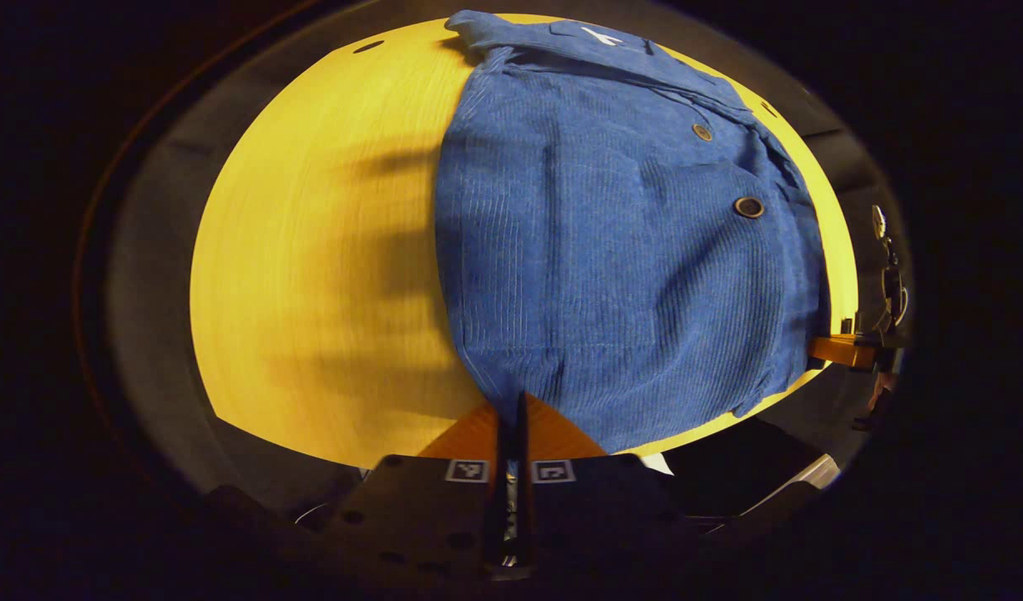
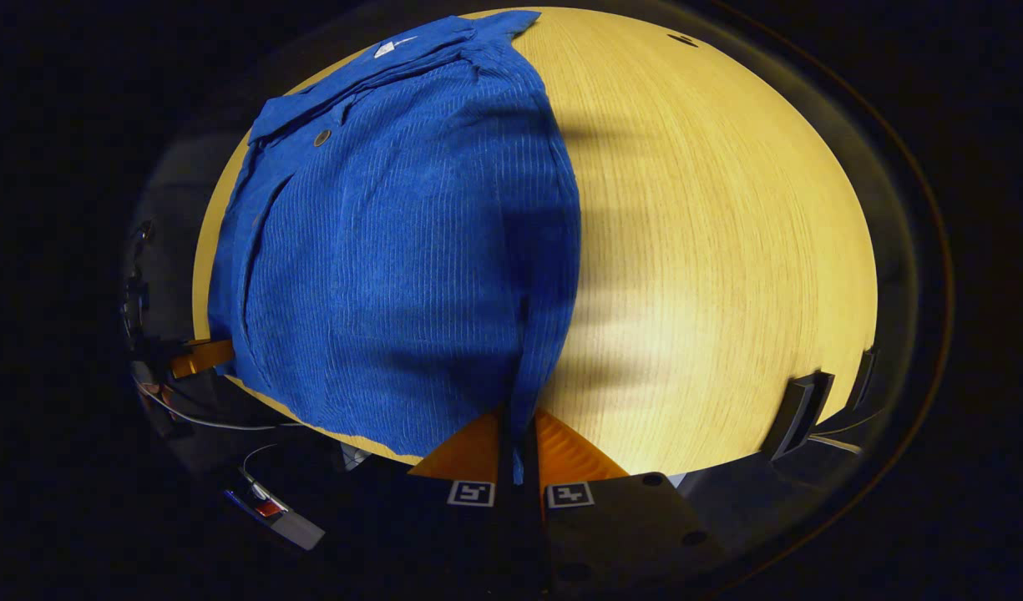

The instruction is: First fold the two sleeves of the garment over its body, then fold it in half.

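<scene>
A blue corduroy shirt (image 1: 620,250) lies on the yellow wooden table (image 1: 311,275), collar at the far end, sleeves folded in over the body. My left gripper (image 1: 511,409) is shut on the shirt's near hem corner at the table's front edge. In the right gripper view the same shirt (image 2: 394,250) covers the left half of the table (image 2: 711,250), and my right gripper (image 2: 518,421) is shut on the opposite near hem corner. Each view shows the other gripper farther off at the shirt's far side: the right gripper (image 1: 845,351) and the left gripper (image 2: 198,357).
Dark floor and booth surround the round table. Cables and a small device (image 2: 269,509) lie below the table's front edge. A dark bracket (image 2: 799,413) sits at the table's right rim. Bare tabletop stretches beside the shirt.
</scene>
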Tool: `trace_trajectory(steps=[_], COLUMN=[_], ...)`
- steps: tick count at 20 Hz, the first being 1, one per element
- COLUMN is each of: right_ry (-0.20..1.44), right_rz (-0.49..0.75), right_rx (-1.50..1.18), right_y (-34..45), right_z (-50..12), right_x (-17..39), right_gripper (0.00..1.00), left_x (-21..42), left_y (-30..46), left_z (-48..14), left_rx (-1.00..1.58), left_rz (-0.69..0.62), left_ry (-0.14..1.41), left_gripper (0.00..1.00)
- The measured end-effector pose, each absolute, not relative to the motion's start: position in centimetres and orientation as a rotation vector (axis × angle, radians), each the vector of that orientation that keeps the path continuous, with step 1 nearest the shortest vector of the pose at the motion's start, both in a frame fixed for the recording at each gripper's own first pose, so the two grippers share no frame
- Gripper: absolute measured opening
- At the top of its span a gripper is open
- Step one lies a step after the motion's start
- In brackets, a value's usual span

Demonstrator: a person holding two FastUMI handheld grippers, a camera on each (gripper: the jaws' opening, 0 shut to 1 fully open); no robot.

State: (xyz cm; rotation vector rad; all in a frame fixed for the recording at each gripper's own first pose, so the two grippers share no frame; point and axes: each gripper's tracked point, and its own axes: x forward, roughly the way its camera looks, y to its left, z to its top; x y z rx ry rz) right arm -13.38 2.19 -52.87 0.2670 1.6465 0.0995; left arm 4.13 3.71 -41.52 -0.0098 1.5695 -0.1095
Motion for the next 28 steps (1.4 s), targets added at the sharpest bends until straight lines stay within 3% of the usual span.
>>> trace_trajectory(steps=[1, 8, 15, 23, 28], right_ry=[1.630, 1.510, 1.299, 0.986, 0.884], right_rz=[0.106, 0.118, 0.151, 0.116, 0.022], right_rx=[0.289, 0.381, 0.442, 0.520, 0.659], right_y=[2.4, 2.0, 1.5, 1.1, -1.2], right_z=[-53.0, -49.0, -40.2, -29.6, -27.7], right_x=[-13.2, -10.3, -3.0, 9.9, 18.3], right_gripper=[0.05, 0.05, 0.05, 0.05, 0.05], left_x=[4.1, 5.2, 8.7, 16.4, 23.1], left_y=[3.6, 3.0, 1.9, 3.7, 3.7], left_z=[-41.2, -38.6, -29.2, -18.8, -15.7], left_rx=[-0.046, -0.124, -0.240, -0.224, -0.282], left_rz=[-0.119, -0.226, -0.331, -0.367, -0.380], left_ry=[1.558, 1.431, 1.195, 0.967, 0.930], left_gripper=[0.00, 0.00, 0.00, 0.00, 0.00])
